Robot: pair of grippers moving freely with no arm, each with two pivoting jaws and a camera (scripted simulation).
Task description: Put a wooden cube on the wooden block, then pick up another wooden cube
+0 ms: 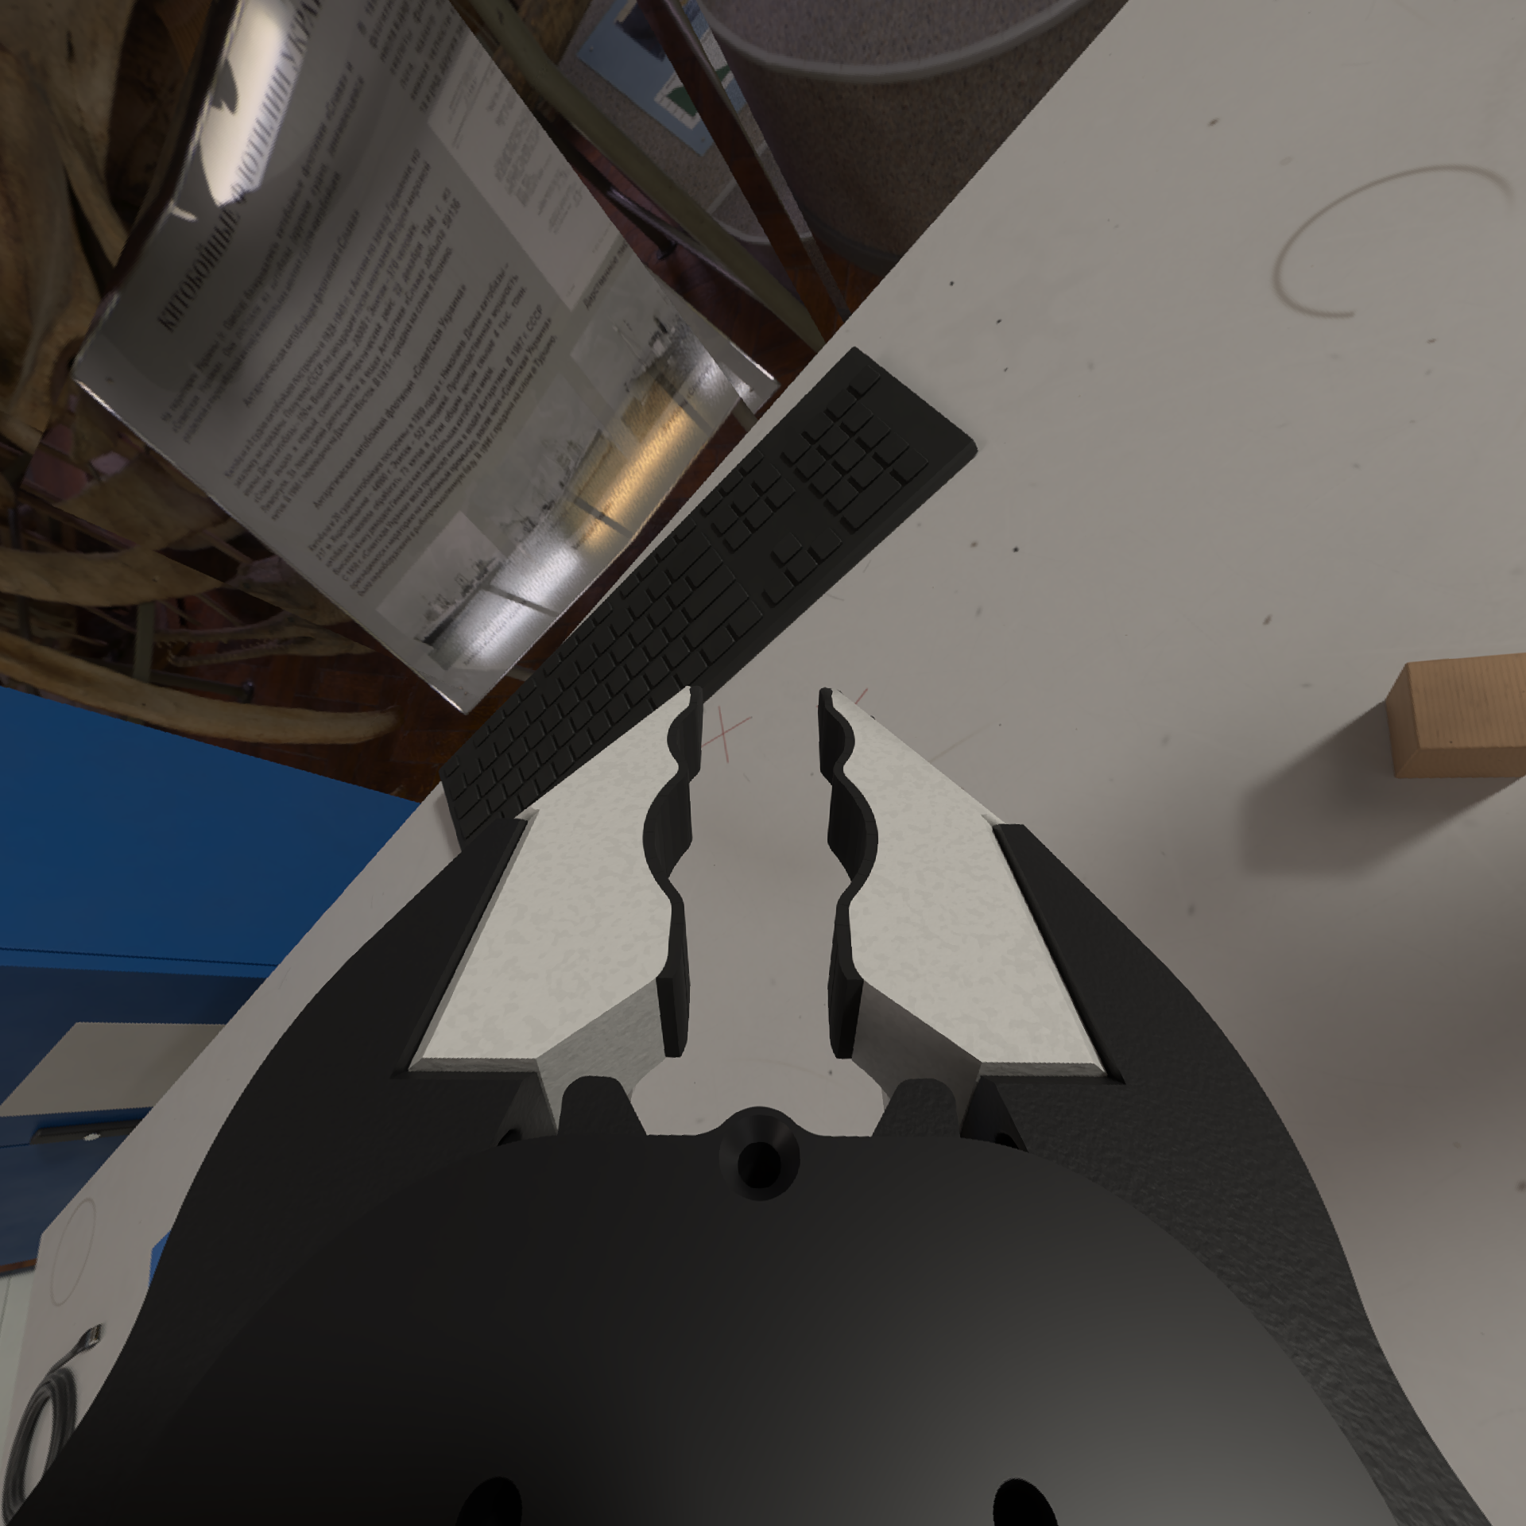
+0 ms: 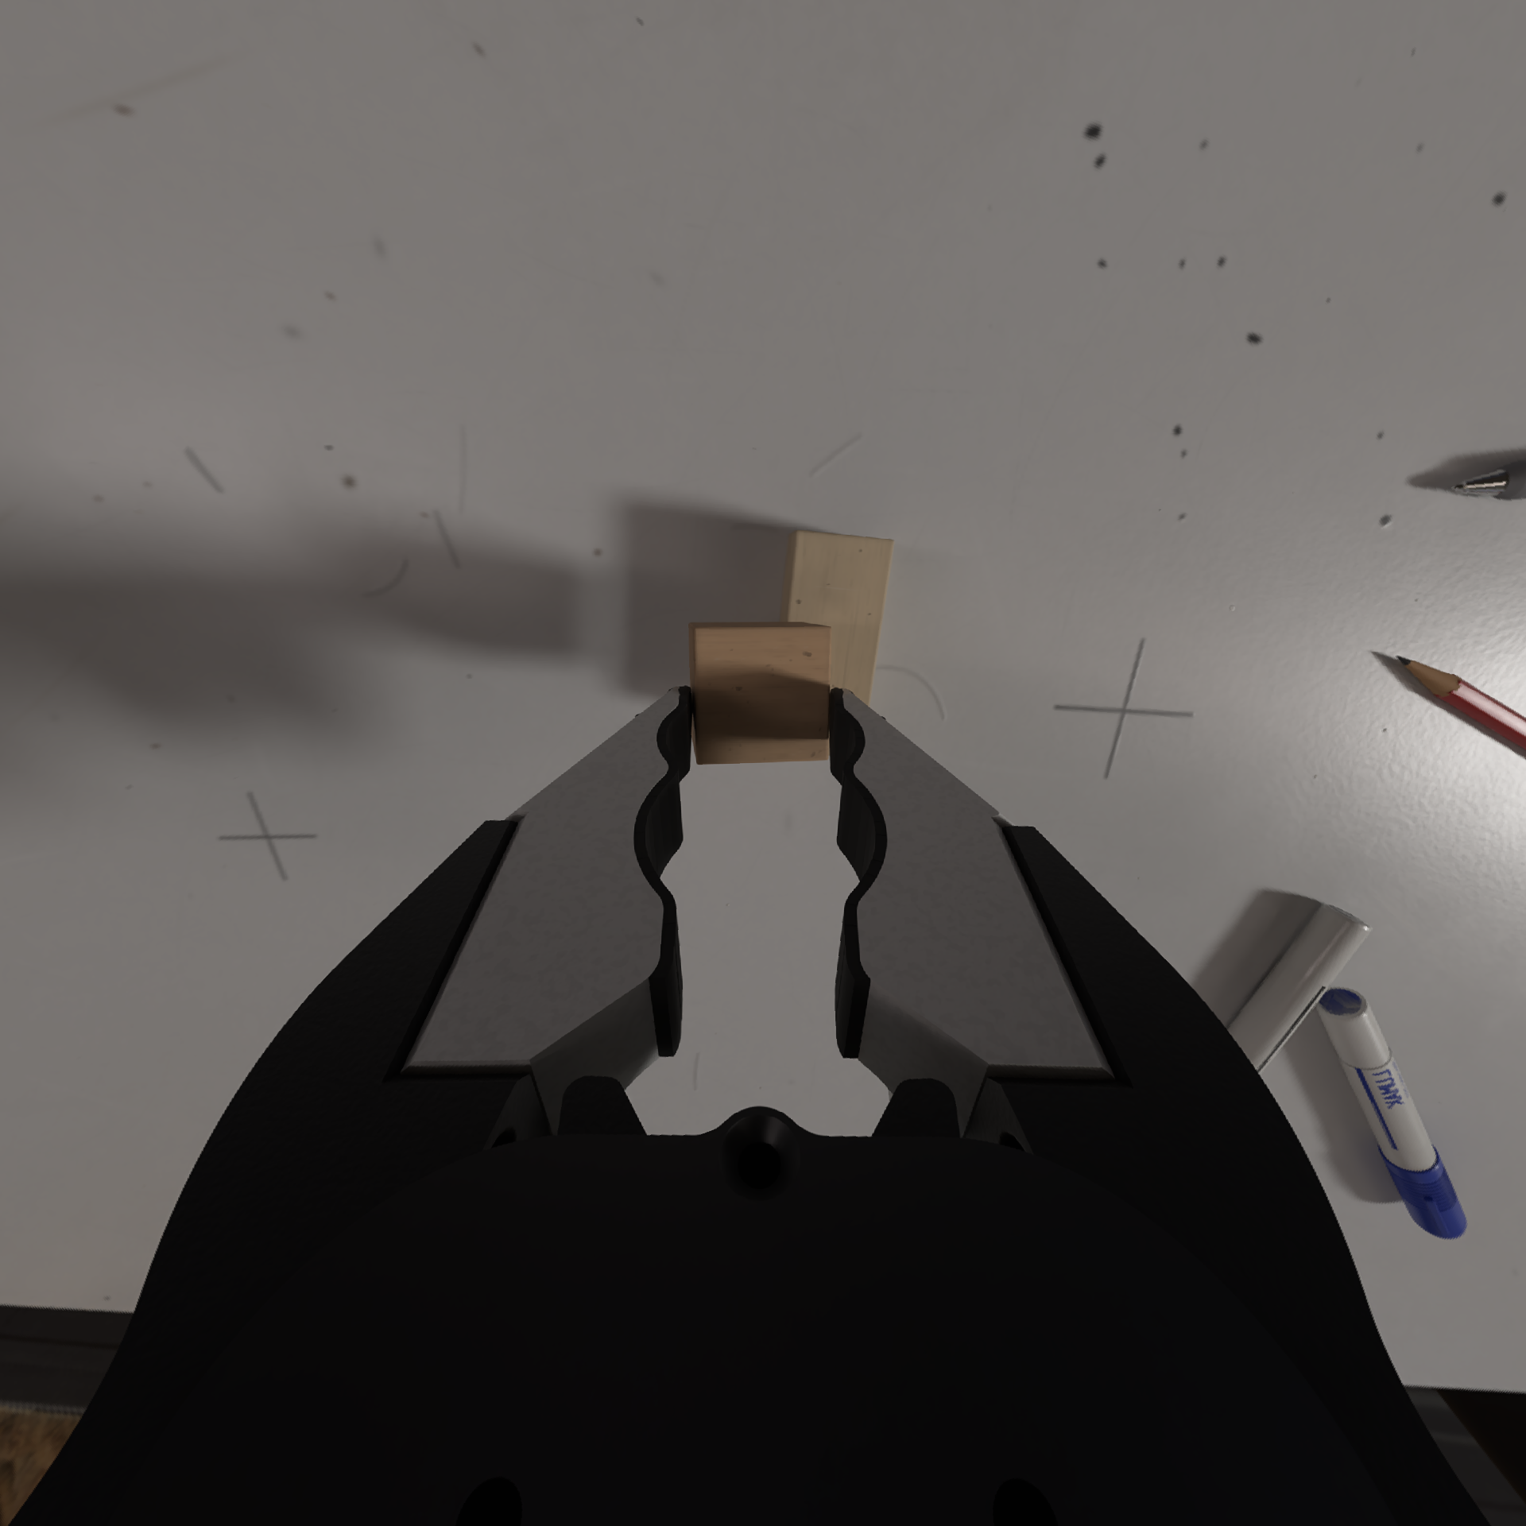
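Observation:
My right gripper [image 2: 760, 718] is shut on a wooden cube [image 2: 760, 689] and holds it between its fingertips above the white table. A pale flat wooden block [image 2: 846, 603] lies on the table just beyond and right of the held cube. My left gripper [image 1: 760, 718] is open and empty over the table near the keyboard. A wooden piece [image 1: 1457, 714] lies at the right edge of the left wrist view, cut off by the frame, well to the right of the left gripper.
A black keyboard [image 1: 710, 578] lies along the table edge [image 1: 908, 272] ahead of the left gripper. In the right wrist view a red pencil [image 2: 1462, 702], a blue-capped marker [image 2: 1395, 1115], a grey tube [image 2: 1288, 983] and a pen tip [image 2: 1486, 483] lie on the right.

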